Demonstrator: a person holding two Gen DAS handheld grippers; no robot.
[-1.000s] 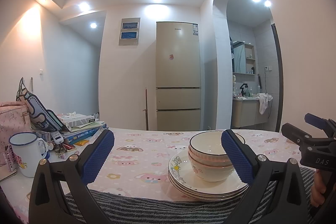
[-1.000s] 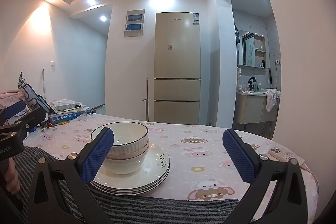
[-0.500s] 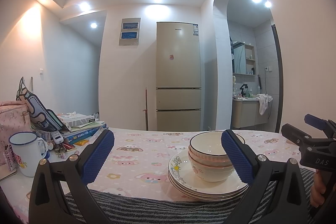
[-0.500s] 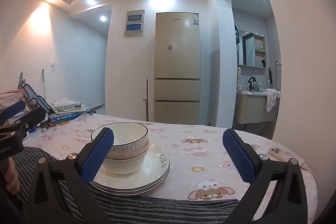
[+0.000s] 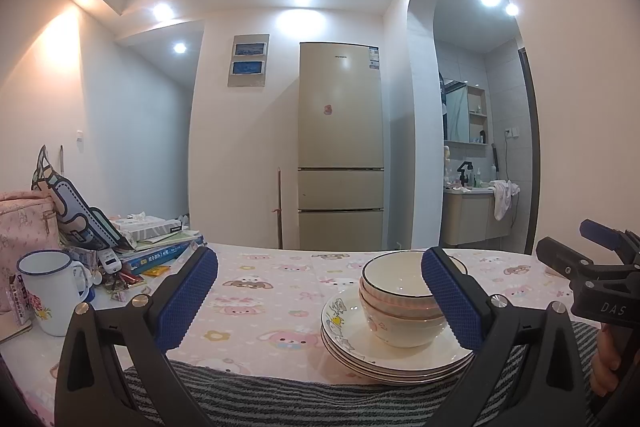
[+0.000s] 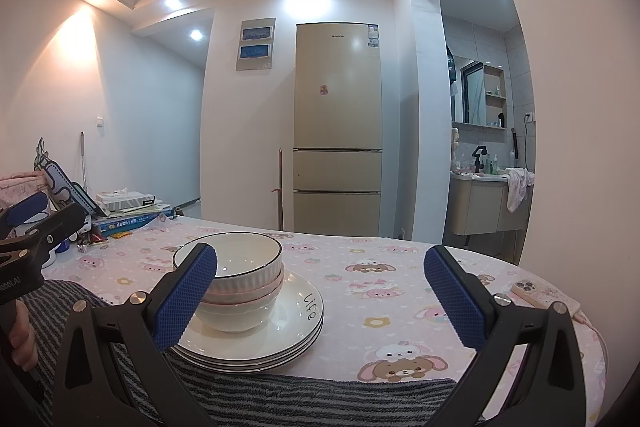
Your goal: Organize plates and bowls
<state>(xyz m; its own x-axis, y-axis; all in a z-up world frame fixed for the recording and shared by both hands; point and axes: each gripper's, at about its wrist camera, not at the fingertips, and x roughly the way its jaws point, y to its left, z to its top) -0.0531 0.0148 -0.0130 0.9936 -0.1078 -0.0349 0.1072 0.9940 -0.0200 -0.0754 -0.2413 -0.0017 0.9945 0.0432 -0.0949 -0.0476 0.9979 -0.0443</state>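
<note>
Glossy white ribbed ceramic bowls, nested, sit on stacked round white plates on the pink-clothed bench. Left tool and right tool hover level, blue textured pads apart, empty.

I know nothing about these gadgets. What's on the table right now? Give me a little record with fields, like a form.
surface: table with pink cartoon-animal cloth
dishes: nested bowls sitting on a stack of plates
near edge: striped grey towel under the plates' front rim
left side: white mug, books, pink bag
right side: phone
left hand-held gripper: open, holding nothing
right hand-held gripper: open, holding nothing
contact with dishes: none seen
</note>
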